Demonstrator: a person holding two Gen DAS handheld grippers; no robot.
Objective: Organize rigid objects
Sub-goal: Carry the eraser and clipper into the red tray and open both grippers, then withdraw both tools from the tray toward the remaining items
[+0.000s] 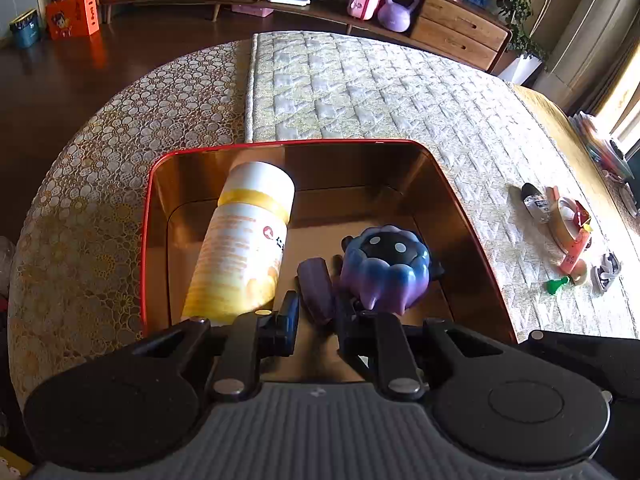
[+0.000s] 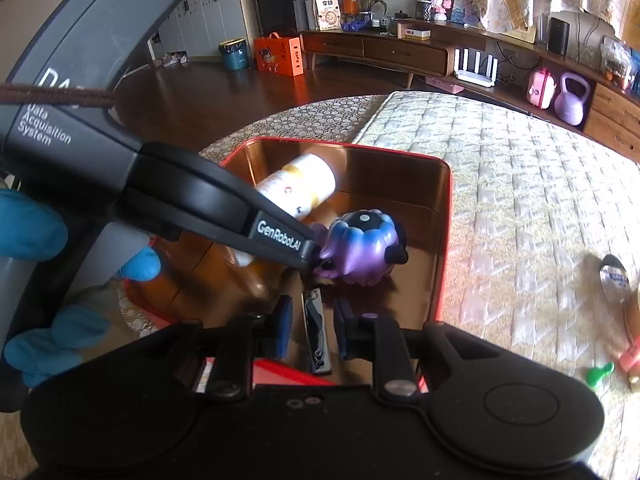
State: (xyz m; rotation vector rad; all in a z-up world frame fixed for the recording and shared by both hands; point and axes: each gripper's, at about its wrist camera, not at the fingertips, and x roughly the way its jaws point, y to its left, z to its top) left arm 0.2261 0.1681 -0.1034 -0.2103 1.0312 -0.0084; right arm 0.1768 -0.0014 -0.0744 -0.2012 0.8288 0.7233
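Note:
A red-rimmed gold tin [image 1: 158, 184] sits on the bed, also in the right wrist view [image 2: 444, 208]. In it lie a white and yellow canister [image 1: 244, 240] [image 2: 304, 188] and a purple-blue toy figure [image 1: 386, 268] [image 2: 362, 248]. My left gripper [image 1: 316, 312] [image 2: 316, 258] reaches into the tin, its fingers around the toy's purple leg [image 1: 316, 288], touching or nearly so. My right gripper [image 2: 310, 330] is open over the tin's near edge, with a dark nail clipper [image 2: 316, 332] between its fingers, not gripped.
The quilted cream bedspread [image 1: 380, 92] stretches right of the tin. Loose small items lie at the right: a black-capped tube [image 1: 536, 200], a tape roll [image 1: 568, 220], a green piece [image 1: 556, 285] [image 2: 600, 374]. A wooden sideboard and a purple kettlebell [image 1: 396, 10] stand beyond.

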